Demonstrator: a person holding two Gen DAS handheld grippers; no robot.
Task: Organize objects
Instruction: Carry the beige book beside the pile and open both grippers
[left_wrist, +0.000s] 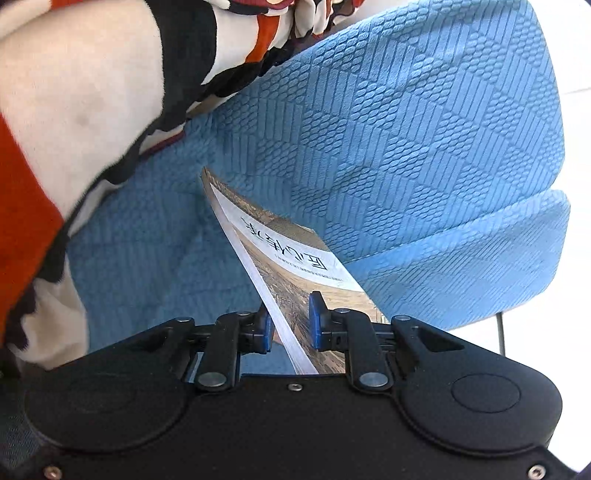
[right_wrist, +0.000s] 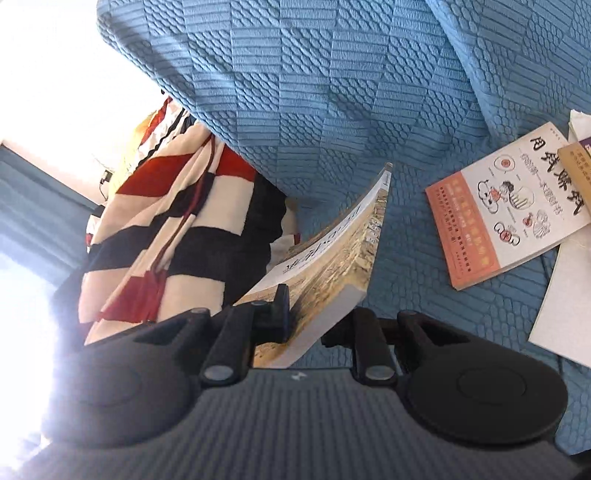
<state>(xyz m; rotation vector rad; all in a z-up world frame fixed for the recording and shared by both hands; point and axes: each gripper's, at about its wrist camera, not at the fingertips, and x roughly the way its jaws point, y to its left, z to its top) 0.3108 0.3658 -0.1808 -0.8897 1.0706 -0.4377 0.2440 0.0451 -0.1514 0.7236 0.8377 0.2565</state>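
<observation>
Both grippers grasp one book (left_wrist: 295, 266), a paperback with a tan landscape cover, raised off the blue sofa (left_wrist: 424, 147). The left gripper (left_wrist: 291, 325) has its fingers clenched on the book's near edge, page block between the blue pads. The right gripper (right_wrist: 304, 317) has its fingers clenched on another edge of the same book, which tilts upward. A striped blanket (right_wrist: 177, 229) lies to the left. A second book (right_wrist: 506, 210) with an orange band lies flat on the sofa seat at right, partly under other books.
</observation>
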